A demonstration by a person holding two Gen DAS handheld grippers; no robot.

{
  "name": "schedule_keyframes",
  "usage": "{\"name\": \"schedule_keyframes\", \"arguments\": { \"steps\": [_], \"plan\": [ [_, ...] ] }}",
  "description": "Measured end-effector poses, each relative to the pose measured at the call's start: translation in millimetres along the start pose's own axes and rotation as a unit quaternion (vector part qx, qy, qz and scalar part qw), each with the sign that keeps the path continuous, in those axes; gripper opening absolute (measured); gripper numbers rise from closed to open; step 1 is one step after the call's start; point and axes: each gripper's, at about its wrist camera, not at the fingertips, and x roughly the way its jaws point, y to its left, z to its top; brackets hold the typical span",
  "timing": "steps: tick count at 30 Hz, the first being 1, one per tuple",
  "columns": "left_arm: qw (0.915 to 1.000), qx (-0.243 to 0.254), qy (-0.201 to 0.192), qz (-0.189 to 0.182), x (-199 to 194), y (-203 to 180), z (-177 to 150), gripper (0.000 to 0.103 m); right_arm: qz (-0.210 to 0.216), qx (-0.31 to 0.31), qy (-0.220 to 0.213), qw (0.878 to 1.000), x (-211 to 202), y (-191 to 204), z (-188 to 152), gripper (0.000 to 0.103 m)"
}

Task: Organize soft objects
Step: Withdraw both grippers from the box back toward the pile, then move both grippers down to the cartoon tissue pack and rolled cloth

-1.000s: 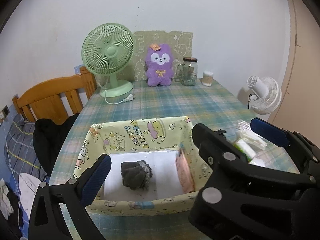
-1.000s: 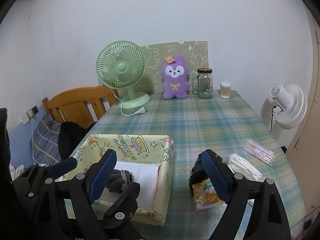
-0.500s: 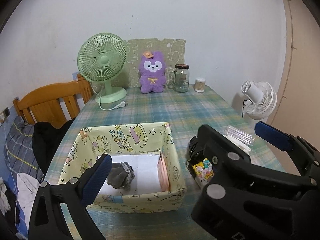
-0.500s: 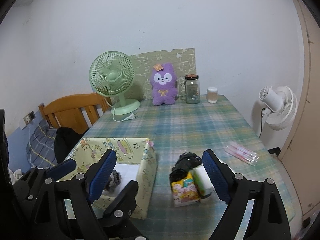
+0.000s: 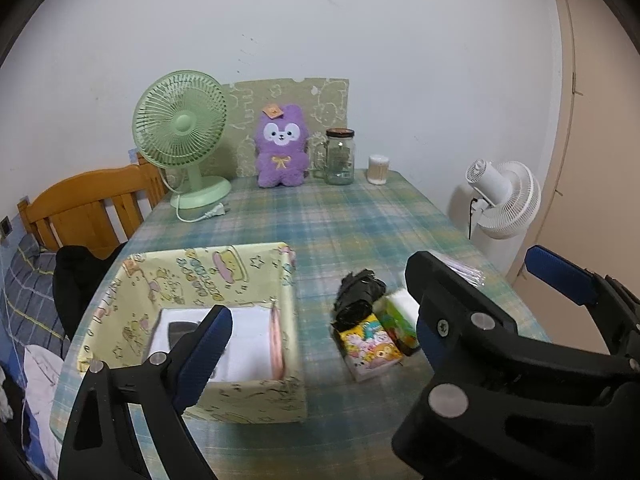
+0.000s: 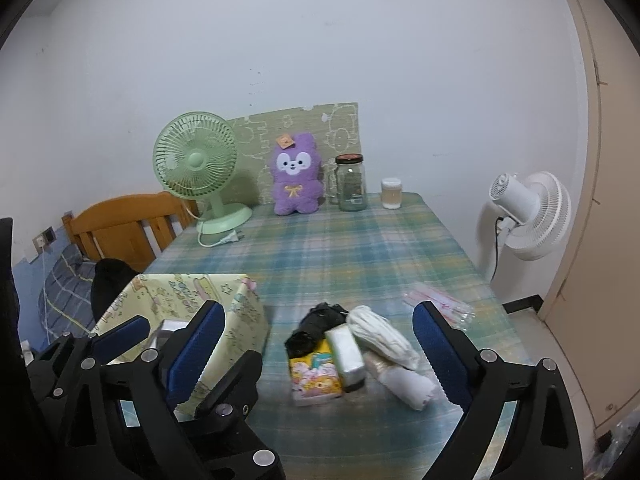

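Note:
A yellow cartoon-print box stands on the plaid table at front left, with a grey sock and a pink item inside. To its right lie a black bundle, cartoon tissue packs, a green-white pack and white rolled cloths. My left gripper is open and empty above the front of the table. My right gripper is open and empty, above the pile.
At the back stand a green fan, a purple plush, a glass jar and a cotton-swab tub. A clear packet lies at the right. A white fan stands off the right edge, a wooden chair on the left.
Both grippers have pulled back and risen from the box. The box now sits lower left and the pile of soft items has come into view. Both stay open.

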Motion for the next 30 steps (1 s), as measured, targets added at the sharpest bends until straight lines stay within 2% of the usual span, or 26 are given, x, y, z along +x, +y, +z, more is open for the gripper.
{"name": "schedule_keyframes", "arguments": {
  "steps": [5,22,30],
  "plan": [
    [1.0,0.002,0.008,-0.005,7,-12,-4,0.089,-0.003,-0.002,0.002,1.0,2,-14,-5,0.097],
    [0.9984,0.016,0.03,-0.046,37,-48,-28,0.089,-0.023,-0.013,0.028,0.999,20,-47,-31,0.097],
    [0.9973,0.012,0.058,-0.044,59,-56,-46,0.089,-0.018,-0.002,0.056,0.998,40,-62,-49,0.097]
  ]
}}
